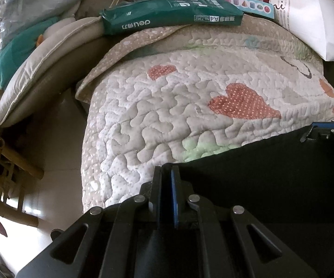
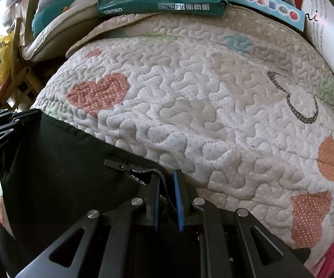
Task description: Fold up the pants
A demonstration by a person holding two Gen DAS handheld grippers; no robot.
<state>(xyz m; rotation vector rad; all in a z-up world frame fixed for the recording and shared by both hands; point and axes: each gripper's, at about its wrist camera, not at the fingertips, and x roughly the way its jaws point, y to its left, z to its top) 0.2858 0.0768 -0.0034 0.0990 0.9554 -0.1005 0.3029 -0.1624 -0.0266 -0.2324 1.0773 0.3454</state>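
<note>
Across the lower part of both wrist views lie the black pants point(image 1: 271, 185), spread on a quilted cover point(image 1: 167, 115) sewn with red dotted hearts. In the left wrist view the pants fill the lower right of the frame, their upper edge running diagonally from the bottom centre up to the right edge. The left claw point(image 1: 167, 173) stands at bottom centre with its blue-padded jaws pressed together on that edge of black cloth, right at the corner where the cloth meets the quilt. At the far right edge of this view a part of the right claw point(image 1: 333, 129) shows, resting at the pants' edge.

In the right wrist view the pants point(image 2: 62, 162) occupy the lower left, and the right claw point(image 2: 167, 180) at bottom centre has its jaws almost closed, pinching the cloth edge beside a zipper point(image 2: 120, 166) whose pull lies just left of the jaws. The left claw point(image 2: 0, 120) shows at the left edge of this frame, at the other end of the same cloth edge.

Along the top of both frames a green pack of paper point(image 1: 171, 14) lies on the far edge of the quilt, with a pale blue card box point(image 1: 245, 4) touching its right end.
</note>
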